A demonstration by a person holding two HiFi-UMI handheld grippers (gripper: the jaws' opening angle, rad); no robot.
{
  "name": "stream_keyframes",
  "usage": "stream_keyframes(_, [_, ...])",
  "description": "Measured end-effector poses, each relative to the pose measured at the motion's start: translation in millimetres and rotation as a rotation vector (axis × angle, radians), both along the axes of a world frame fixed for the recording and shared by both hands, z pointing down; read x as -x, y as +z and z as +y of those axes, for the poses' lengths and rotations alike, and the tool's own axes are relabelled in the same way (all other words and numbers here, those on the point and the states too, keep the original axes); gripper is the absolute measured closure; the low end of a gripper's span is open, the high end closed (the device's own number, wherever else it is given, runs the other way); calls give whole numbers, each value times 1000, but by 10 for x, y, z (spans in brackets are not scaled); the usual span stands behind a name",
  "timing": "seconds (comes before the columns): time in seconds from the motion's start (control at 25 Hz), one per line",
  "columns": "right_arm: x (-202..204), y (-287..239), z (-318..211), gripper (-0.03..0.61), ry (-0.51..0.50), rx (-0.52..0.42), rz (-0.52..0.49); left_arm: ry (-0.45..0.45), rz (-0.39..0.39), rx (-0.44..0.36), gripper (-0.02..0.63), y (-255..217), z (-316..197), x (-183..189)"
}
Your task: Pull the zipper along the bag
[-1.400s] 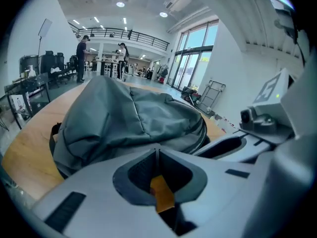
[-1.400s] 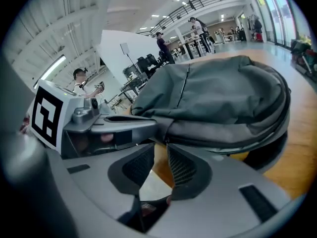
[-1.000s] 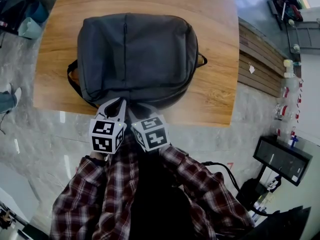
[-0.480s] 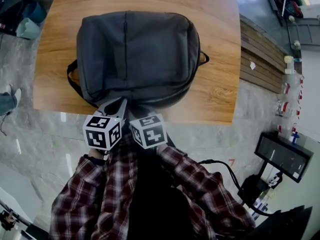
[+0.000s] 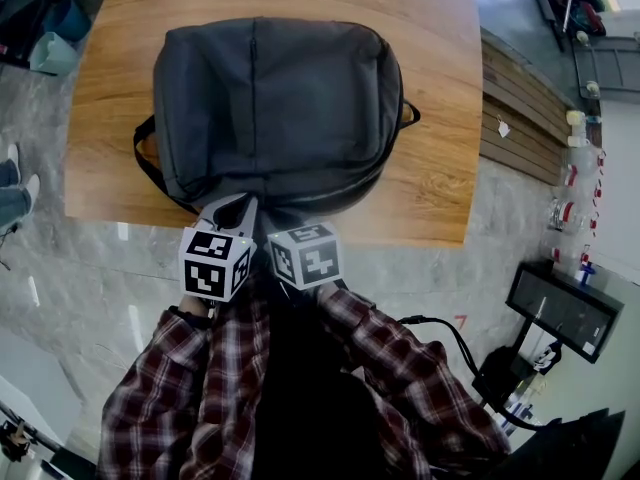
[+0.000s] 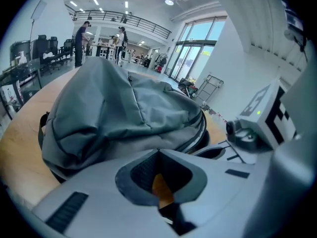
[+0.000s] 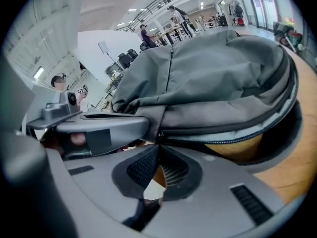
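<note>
Both grippers have slid slightly right along the bag's near end. Head view: the bag (image 5: 270, 108) lies mid-table (image 5: 430, 178), long axis near-far, with bare wood left, right and beyond. The left gripper (image 5: 235, 213) and right gripper (image 5: 268, 226) sit side by side at its near edge. Left gripper view: jaws closed on bag fabric. Right gripper view: jaws pinch the zipper pull (image 7: 159, 134); the zipper (image 7: 237, 133) runs off right.

Left gripper (image 5: 238, 208): jaws together. Right gripper (image 7: 158, 145): jaws pinched on zip pull (image 7: 159, 134) (both side by side, close).
</note>
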State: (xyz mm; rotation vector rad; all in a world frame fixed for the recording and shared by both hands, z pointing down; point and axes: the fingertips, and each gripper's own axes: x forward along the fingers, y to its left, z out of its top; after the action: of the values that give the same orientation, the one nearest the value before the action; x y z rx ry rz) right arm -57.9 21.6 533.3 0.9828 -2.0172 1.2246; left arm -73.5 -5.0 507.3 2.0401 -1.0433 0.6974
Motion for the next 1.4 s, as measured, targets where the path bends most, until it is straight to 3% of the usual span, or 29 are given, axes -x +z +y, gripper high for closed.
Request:
stream_keyframes(0.36, [-125, -52, 11, 571, -23, 70, 27, 66, -46, 7, 603, 64, -6, 10])
stream_keyframes(0.48, [-250, -37, -9, 571, -17, 79, 52, 60, -28, 40, 603, 114, -7, 67])
stream_keyframes(0.92, [-796, -156, -89, 571, -25, 33, 154, 29, 19, 115, 600, 210, 1, 189])
stream_keyframes(1.04, [-922, -191, -108, 571, -23, 33, 169, 21, 13, 127, 571, 237, -12, 229])
stream_keyframes(1.4, [-1689, -205, -292, 571, 57, 38, 251, 41, -36, 128, 572, 262, -27, 273])
